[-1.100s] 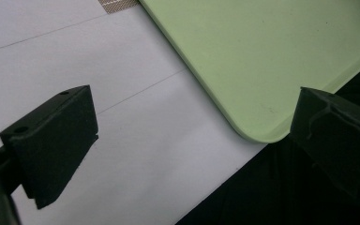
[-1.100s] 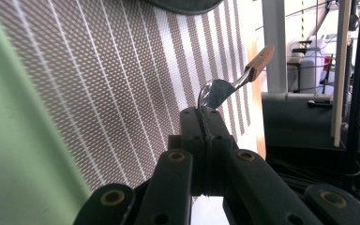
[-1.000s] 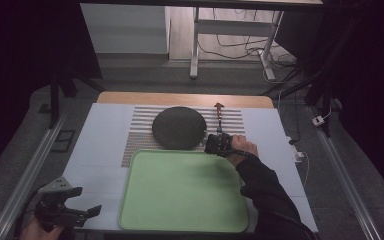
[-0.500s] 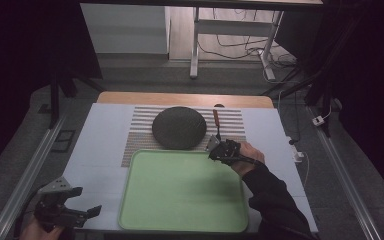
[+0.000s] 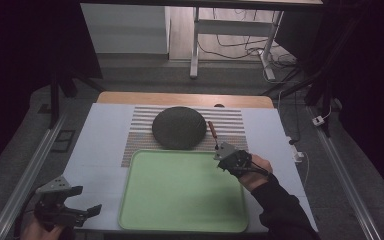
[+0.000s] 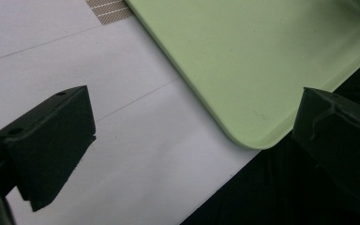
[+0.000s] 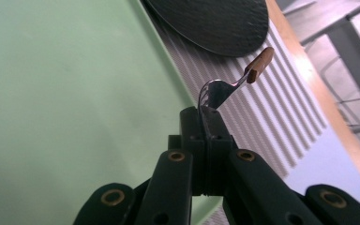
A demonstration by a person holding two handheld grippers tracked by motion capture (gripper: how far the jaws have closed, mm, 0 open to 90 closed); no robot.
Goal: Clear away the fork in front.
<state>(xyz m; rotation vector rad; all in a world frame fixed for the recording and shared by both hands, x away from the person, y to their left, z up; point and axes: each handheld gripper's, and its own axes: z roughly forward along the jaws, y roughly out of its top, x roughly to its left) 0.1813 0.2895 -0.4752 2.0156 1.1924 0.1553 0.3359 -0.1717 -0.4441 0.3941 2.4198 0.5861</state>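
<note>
Right gripper [image 5: 219, 152], right of centre in the high view: jaws clamped on the metal end of a fork [image 7: 229, 84], wooden handle pointing up past the tray's far right corner. Left gripper [image 5: 87, 210], lower left of frame: jaws wide, nothing between. Green tray [image 5: 180, 200], centre foreground, bare. Dark round plate [image 5: 178, 127] above it, on a striped mat [image 5: 230, 122].
</note>
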